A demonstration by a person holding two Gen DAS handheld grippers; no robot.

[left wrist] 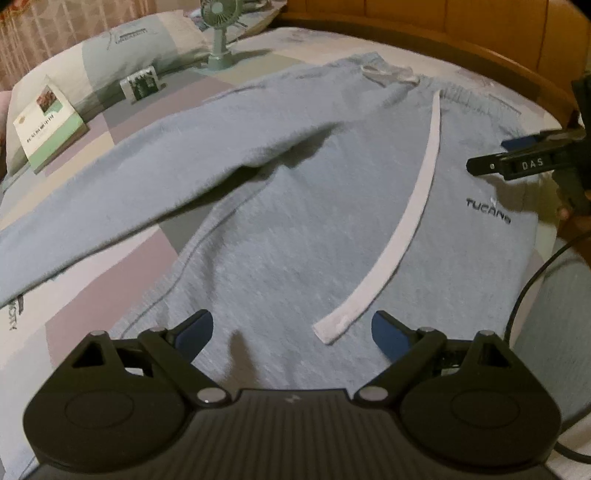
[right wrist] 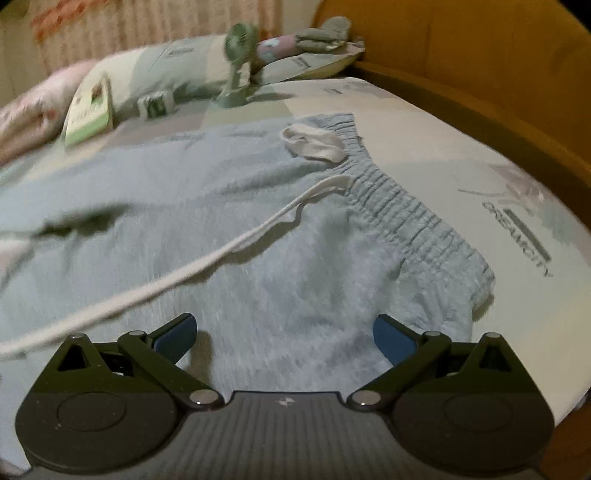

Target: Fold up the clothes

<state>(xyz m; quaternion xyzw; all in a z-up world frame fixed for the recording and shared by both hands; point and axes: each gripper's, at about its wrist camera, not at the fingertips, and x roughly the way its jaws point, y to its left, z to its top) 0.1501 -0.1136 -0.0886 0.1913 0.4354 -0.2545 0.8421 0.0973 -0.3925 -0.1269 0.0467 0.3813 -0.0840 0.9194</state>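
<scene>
Light blue sweatpants (left wrist: 288,206) lie spread on the bed, waistband at the far right, one leg stretching off to the left. A long white drawstring (left wrist: 413,206) runs down the front; a second one is bunched at the waistband (right wrist: 314,146). My left gripper (left wrist: 291,328) hovers open over the pants, just left of the drawstring's end. My right gripper (right wrist: 284,334) is open too, above the fabric near the elastic waistband (right wrist: 417,221). In the left wrist view the right gripper (left wrist: 491,162) shows at the right edge, near the printed logo (left wrist: 487,210).
The patchwork bedsheet (left wrist: 110,306) covers the bed. A green book (left wrist: 48,122), a small box (left wrist: 142,83), a green desk fan (left wrist: 219,33) and pillows (left wrist: 122,48) sit at the far side. A wooden bed frame (right wrist: 498,92) bounds the right. A black cable (left wrist: 532,280) hangs at right.
</scene>
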